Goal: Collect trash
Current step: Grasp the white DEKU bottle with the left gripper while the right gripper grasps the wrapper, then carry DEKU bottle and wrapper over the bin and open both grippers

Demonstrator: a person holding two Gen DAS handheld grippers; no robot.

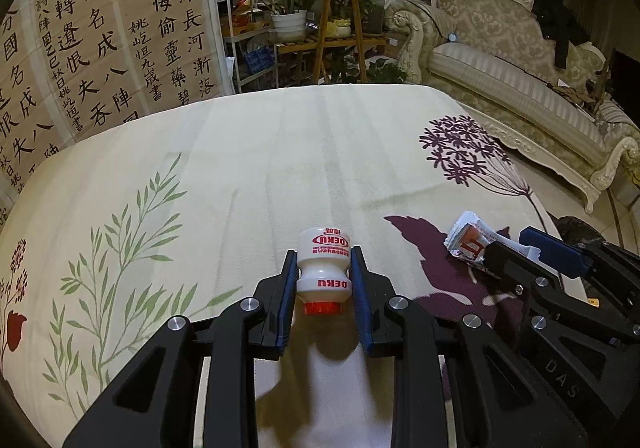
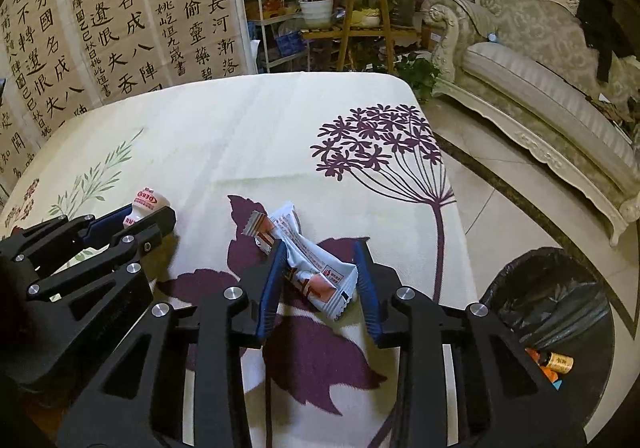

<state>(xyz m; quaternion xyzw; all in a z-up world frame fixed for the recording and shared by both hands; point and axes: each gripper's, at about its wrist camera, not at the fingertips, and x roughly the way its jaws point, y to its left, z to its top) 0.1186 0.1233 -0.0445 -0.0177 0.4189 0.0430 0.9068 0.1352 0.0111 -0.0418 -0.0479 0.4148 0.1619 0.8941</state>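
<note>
Wrapper [image 2: 316,272] between right tongs [image 2: 322,272]

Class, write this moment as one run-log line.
left gripper: shut on small white plastic bottle | right gripper: closing round crumpled white snack wrapper | black-lined trash bin: beside table

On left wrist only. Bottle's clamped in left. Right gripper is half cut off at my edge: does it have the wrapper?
Observer: Yes. In the right wrist view the snack wrapper spans the right gripper and meets both pads.
Operator: Where's the bin?
Observer: The trash bin, lined with a black bag, stands on the floor just off the table, to the right of that gripper.
Operator: Anything in it?
Observer: A small yellow cylinder lies inside, next to some orange scraps.
</note>
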